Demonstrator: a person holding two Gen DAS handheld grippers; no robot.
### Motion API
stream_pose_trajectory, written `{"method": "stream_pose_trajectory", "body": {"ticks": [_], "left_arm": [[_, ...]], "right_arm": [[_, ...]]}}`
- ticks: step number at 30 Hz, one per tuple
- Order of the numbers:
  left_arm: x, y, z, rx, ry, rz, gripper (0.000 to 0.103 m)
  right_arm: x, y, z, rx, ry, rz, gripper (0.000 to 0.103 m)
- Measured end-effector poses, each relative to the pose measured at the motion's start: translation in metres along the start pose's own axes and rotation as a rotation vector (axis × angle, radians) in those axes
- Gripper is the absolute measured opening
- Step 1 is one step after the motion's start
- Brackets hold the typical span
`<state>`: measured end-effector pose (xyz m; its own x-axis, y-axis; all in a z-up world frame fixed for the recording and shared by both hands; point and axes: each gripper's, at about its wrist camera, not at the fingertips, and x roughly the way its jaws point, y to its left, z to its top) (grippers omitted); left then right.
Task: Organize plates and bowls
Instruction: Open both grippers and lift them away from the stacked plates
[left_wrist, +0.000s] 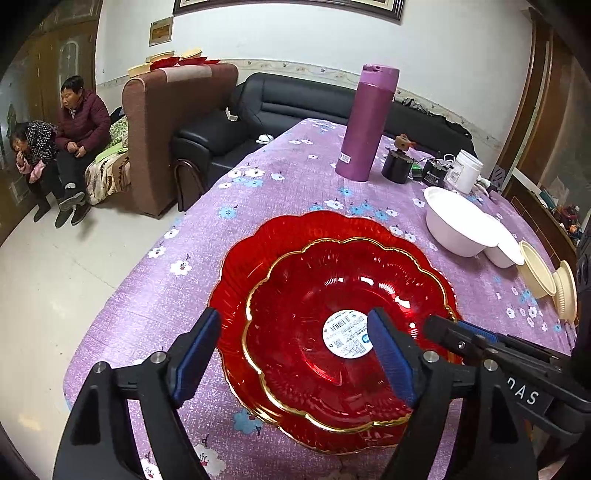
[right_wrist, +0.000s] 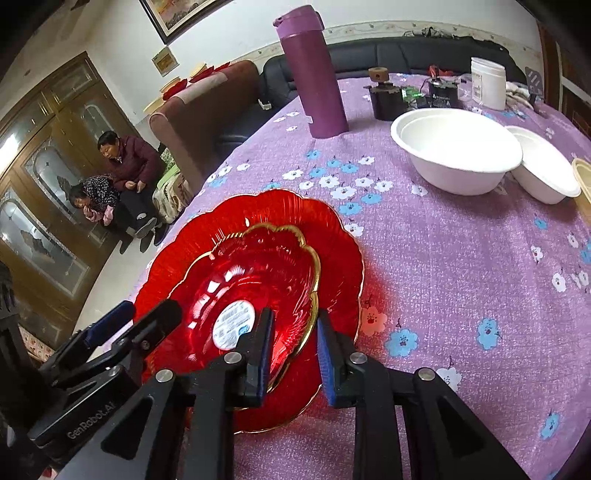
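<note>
Black fingers with blue pads fill the lower part of both views. In the left wrist view the left gripper (left_wrist: 295, 354) is seen with its jaws wide apart over the near side of the gold-rimmed red bowl (left_wrist: 314, 321), pressing on nothing. The bowl is nested inside the larger red scalloped plate (left_wrist: 243, 258) at the near edge of the purple flowered worktop (left_wrist: 280, 177), probably so that the red pieces form one stack. In the right wrist view the right gripper (right_wrist: 295, 347) is seen with its jaws narrowly parted astride the bowl's gold rim; the rim lies between the pads, but whether they still press on it cannot be told. Two white bowls (right_wrist: 458, 155) are placed side by side at the upper right of that frame, with cream-coloured bowls (left_wrist: 546, 277) at the right edge of the left view, apparently left to be grouped next. A purple flask (right_wrist: 314, 74) stands behind, well apart from the stack.
</note>
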<state>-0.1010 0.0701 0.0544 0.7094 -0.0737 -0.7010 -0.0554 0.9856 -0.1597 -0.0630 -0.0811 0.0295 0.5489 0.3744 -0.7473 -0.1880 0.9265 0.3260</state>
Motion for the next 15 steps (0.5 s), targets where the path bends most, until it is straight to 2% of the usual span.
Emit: {"method": "stream_pose_trajectory", "body": {"ticks": [8, 15], "left_arm": [[-0.017, -0.015, -0.002, 0.036, -0.027, -0.041, 0.081], [-0.038, -0.058, -0.010, 0.126, -0.053, -0.099, 0.081]], "right_arm": [[-0.021, -0.020, -0.002, 0.067, -0.039, 0.047, 0.025], [-0.062, -0.056, -0.004, 0.150, -0.109, 0.087, 0.025]]}}
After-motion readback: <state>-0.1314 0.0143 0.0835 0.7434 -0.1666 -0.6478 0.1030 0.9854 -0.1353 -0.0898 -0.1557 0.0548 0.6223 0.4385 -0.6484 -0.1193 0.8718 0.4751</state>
